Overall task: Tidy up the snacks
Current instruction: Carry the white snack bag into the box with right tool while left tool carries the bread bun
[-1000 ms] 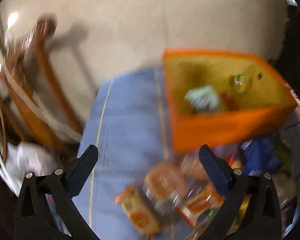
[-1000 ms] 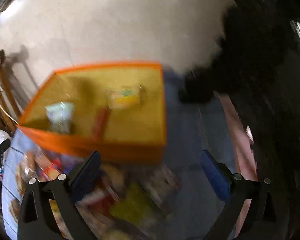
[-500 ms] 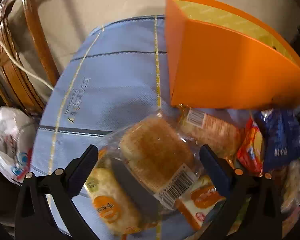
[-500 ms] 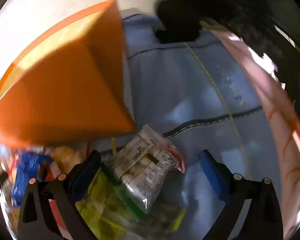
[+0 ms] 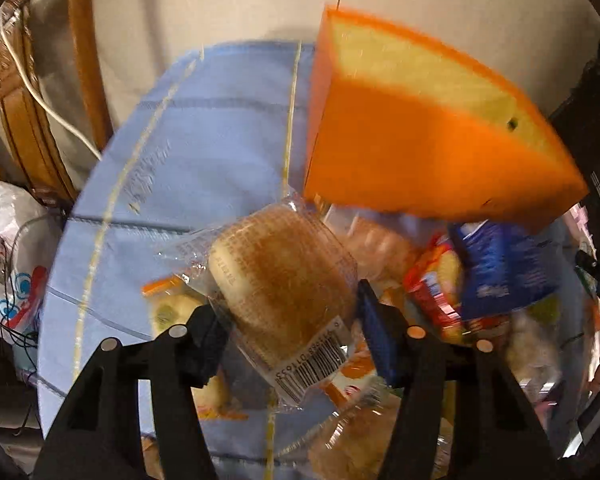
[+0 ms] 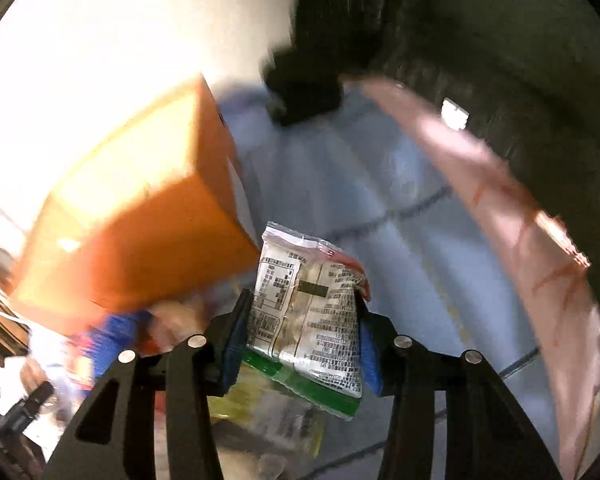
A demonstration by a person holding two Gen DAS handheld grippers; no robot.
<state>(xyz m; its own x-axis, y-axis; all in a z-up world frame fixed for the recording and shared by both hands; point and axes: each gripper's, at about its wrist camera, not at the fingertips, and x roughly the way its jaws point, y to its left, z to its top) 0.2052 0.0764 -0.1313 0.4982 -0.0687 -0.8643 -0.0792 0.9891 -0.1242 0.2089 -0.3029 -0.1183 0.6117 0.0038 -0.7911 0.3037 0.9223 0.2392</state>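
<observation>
My left gripper (image 5: 290, 320) is shut on a clear-wrapped brown bread bun (image 5: 280, 280), its barcode facing me, held above the blue cloth (image 5: 204, 152). An orange box (image 5: 420, 152) with a yellow inside stands behind and to the right. My right gripper (image 6: 300, 320) is shut on a white snack packet with black print and a green edge (image 6: 308, 312). The orange box (image 6: 140, 240) shows to its left there, blurred.
Loose snack packs lie near the box: a blue pack (image 5: 500, 268), a red and yellow one (image 5: 436, 288), orange-labelled ones (image 5: 168, 304). A wooden chair (image 5: 40, 120) and a white plastic bag (image 5: 8, 260) are at the left. A pink strip (image 6: 520, 220) borders the cloth at the right.
Both grippers have closed from wide open: the left onto the wrapped bun, the right onto the white printed packet. Both views are now tilted and slightly raised.
</observation>
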